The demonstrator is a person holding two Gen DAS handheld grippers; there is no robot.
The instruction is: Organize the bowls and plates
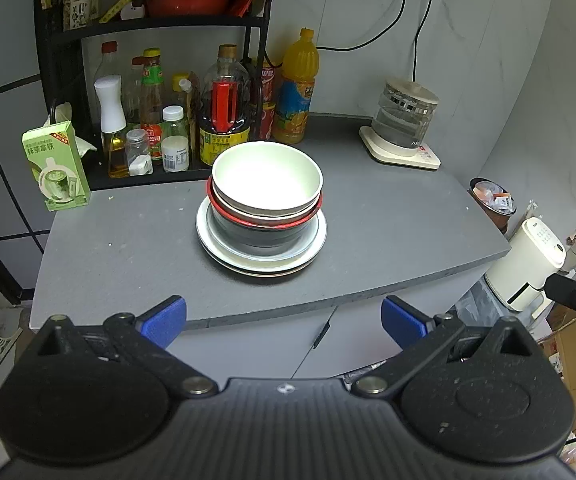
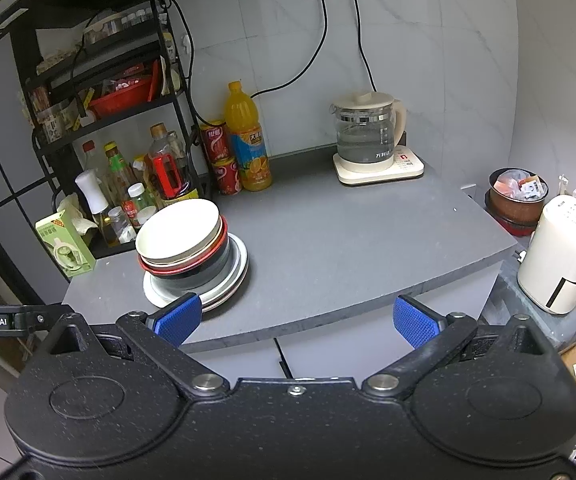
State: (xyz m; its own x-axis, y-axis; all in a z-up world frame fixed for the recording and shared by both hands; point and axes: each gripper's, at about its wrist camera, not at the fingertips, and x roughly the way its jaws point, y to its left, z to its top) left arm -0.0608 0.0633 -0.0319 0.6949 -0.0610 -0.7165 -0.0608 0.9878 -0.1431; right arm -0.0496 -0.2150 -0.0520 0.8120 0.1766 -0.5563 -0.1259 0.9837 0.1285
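A stack stands on the grey counter [image 1: 388, 232]: a white bowl [image 1: 267, 178] on top, nested in a red-rimmed bowl [image 1: 223, 210] and a dark bowl [image 1: 263, 234], all on white plates [image 1: 211, 244]. The stack also shows in the right wrist view, with the white bowl [image 2: 177, 232] on top and the plates [image 2: 231, 280] below. My left gripper [image 1: 283, 322] is open and empty, in front of the counter edge, facing the stack. My right gripper [image 2: 298, 324] is open and empty, in front of the counter, right of the stack.
A black rack [image 1: 55, 80] with bottles [image 1: 223, 108] stands at the back left, a green carton [image 1: 53, 166] beside it. An orange juice bottle [image 1: 298, 88] and a glass kettle [image 1: 404, 118] stand at the back. A white appliance [image 2: 564, 252] sits right of the counter.
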